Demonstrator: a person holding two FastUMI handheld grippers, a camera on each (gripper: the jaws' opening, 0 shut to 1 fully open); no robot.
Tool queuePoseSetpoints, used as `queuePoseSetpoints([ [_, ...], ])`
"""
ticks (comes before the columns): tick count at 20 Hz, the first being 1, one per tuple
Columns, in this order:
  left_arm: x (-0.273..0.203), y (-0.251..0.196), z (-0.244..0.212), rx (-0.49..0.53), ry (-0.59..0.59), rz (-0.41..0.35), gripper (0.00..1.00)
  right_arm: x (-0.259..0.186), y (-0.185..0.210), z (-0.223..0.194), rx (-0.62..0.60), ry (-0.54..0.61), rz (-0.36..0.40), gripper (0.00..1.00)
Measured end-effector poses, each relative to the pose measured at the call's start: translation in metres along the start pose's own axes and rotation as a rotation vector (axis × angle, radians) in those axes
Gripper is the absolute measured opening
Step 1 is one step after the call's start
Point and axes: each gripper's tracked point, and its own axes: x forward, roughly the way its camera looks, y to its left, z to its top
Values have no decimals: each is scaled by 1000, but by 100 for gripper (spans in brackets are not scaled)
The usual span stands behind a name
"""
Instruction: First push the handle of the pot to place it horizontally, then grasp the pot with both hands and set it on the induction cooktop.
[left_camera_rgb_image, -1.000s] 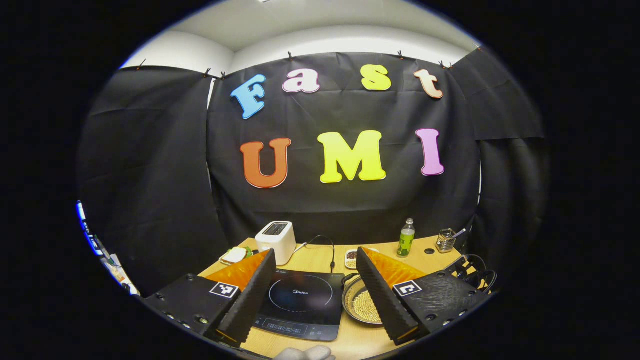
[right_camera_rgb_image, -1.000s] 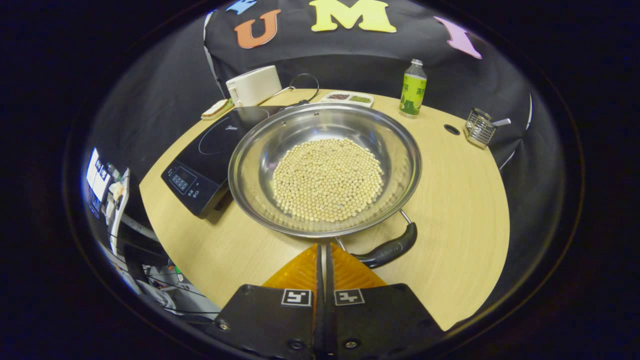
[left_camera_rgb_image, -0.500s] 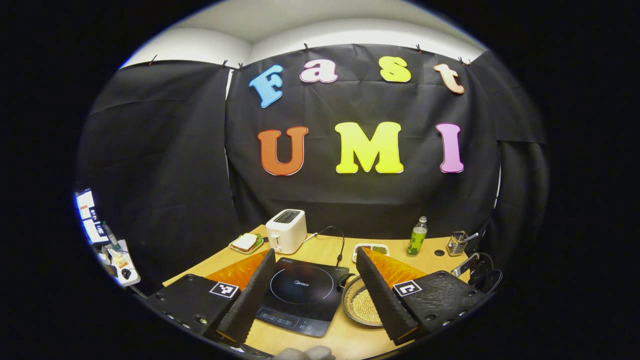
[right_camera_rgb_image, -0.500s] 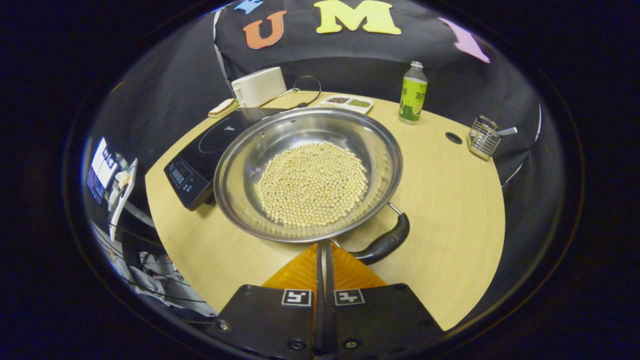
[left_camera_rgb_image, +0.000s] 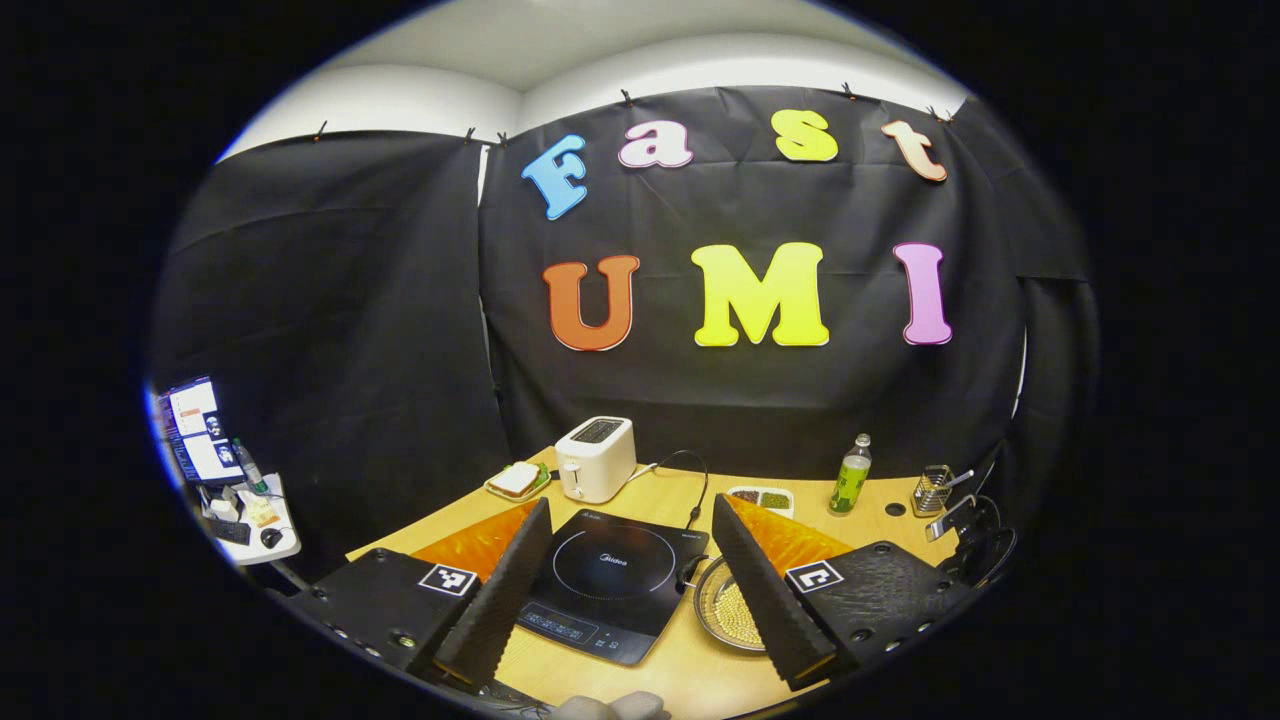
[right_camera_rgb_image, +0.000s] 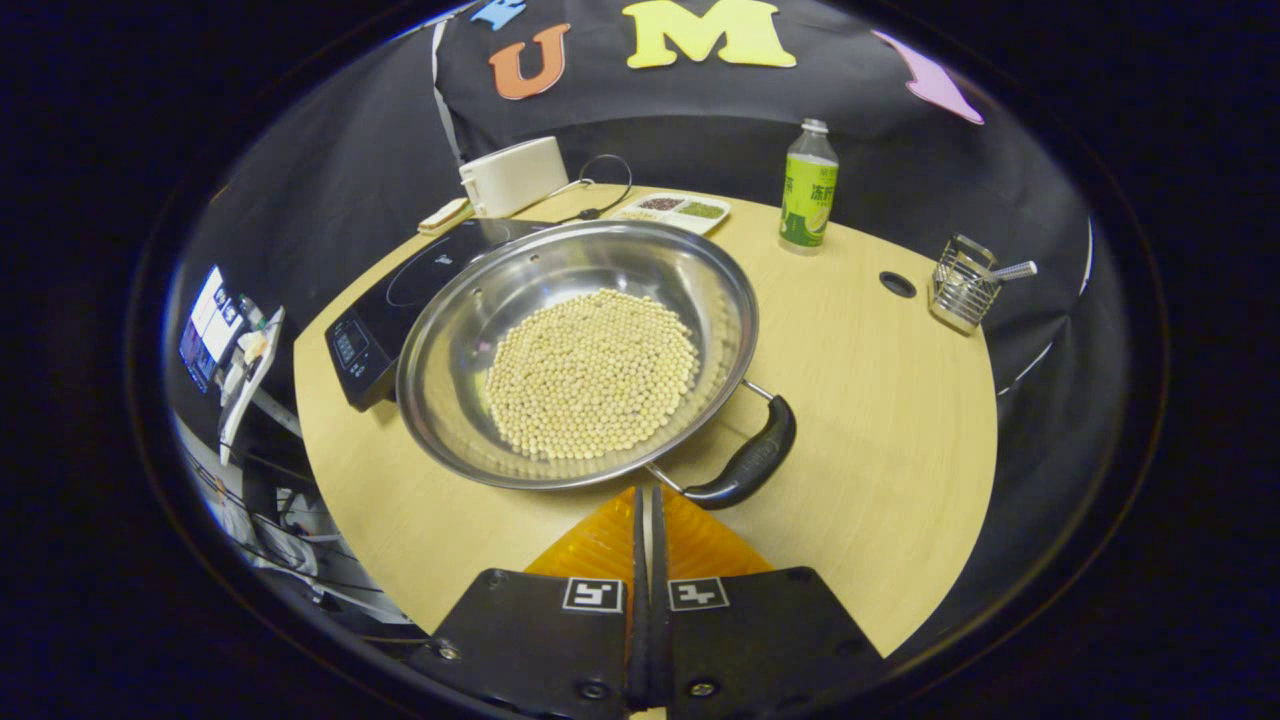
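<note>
Table (right_camera_rgb_image: 880, 400): one pot (right_camera_rgb_image: 577, 355), one cooktop (left_camera_rgb_image: 610, 585) | left gripper (left_camera_rgb_image: 630, 585) fingers spread | right gripper (right_camera_rgb_image: 647, 520) fingers pressed together

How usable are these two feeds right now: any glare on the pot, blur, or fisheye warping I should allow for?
Right gripper view: sharp; the pot shows soft bright reflections on its inner wall, yet the beans stay distinct; the table edge bows strongly. Left gripper view: evenly lit, no motion blur; the cooktop and pot look small, low in the image, partly behind the left gripper.

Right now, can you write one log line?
right gripper: shut, beside black pot handle | left gripper: open, raised | round steel pot of beans: on table beside black induction cooktop
</note>
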Motion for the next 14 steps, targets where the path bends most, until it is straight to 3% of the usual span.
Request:
queuePoseSetpoints([
  [6, -15, -3, -9, 5, 18, 57, 96, 2, -24, 8, -22, -7, 9, 4],
  [14, -23, -3, -17, 15, 20, 60, 96, 0, -39, 7, -26, -1, -17, 4],
])
